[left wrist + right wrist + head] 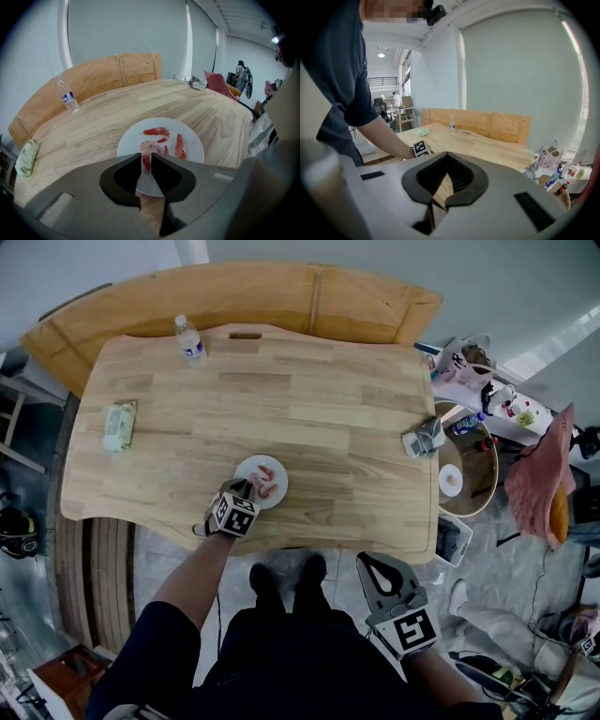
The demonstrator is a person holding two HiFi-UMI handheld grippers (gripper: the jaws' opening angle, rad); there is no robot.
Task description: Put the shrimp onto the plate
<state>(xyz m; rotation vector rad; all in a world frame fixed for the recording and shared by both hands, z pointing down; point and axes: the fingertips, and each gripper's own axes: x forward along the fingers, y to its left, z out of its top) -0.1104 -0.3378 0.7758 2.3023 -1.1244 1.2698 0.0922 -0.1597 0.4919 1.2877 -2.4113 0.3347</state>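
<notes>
A white plate (247, 469) (132, 140) sits near the table's front edge. Two red shrimp (157, 132) (180, 146) lie on it, seen as red bits (269, 488) in the head view. My left gripper (248, 489) (146, 157) hangs over the plate's near rim, shut on a third shrimp (148, 149) whose pale curled body sticks out past the fingertips above the plate. My right gripper (367, 560) (447, 154) is off the table, low beside the person's legs, with its jaws together and nothing in them.
A water bottle (189, 338) (69, 99) stands at the table's far left. A green wipes pack (118, 426) (26, 157) lies at the left edge, a grey cloth (424, 438) at the right edge. A round wooden stool (484, 486) and bags crowd the floor to the right.
</notes>
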